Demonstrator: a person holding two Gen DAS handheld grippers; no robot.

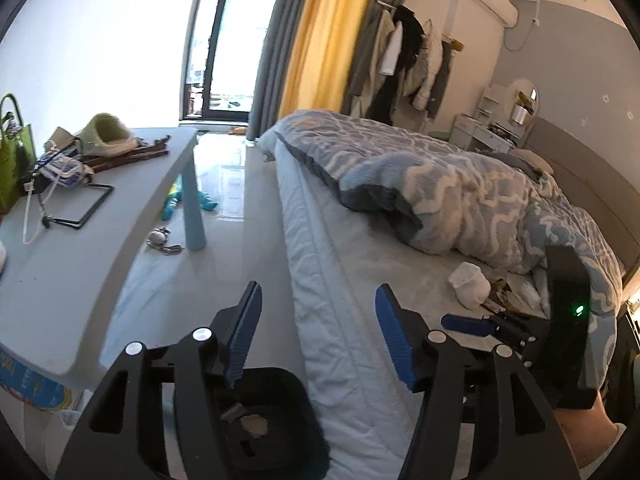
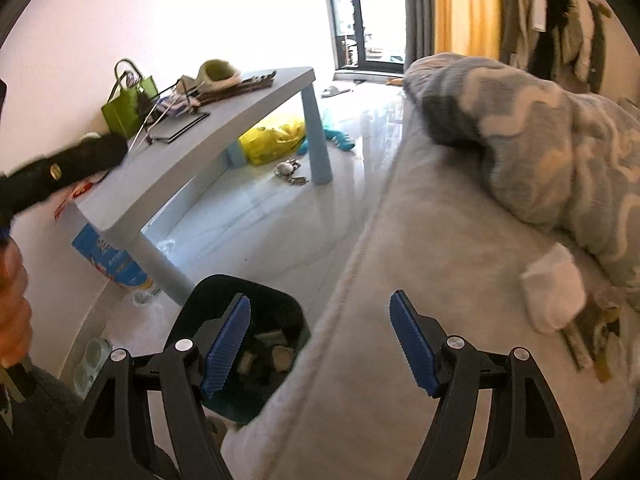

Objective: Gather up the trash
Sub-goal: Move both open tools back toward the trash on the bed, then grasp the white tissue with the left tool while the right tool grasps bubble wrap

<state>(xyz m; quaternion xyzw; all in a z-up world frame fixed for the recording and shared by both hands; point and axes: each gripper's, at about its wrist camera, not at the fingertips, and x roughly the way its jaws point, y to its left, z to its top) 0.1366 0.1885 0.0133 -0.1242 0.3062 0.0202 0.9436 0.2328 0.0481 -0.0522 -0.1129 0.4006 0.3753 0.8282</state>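
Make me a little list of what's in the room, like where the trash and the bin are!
bin: black trash bin on the floor beside the bed, scraps inside
trash left: wrappers on the bed near a white sock
left hand-held gripper: open, empty
right hand-held gripper: open, empty
table: green bag, slipper

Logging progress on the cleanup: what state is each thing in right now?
Left gripper: open, empty.
Right gripper: open, empty.
Black bin: upright on floor, trash inside.
White crumpled wad: on bed, uncollected.
Blanket: bunched on bed.
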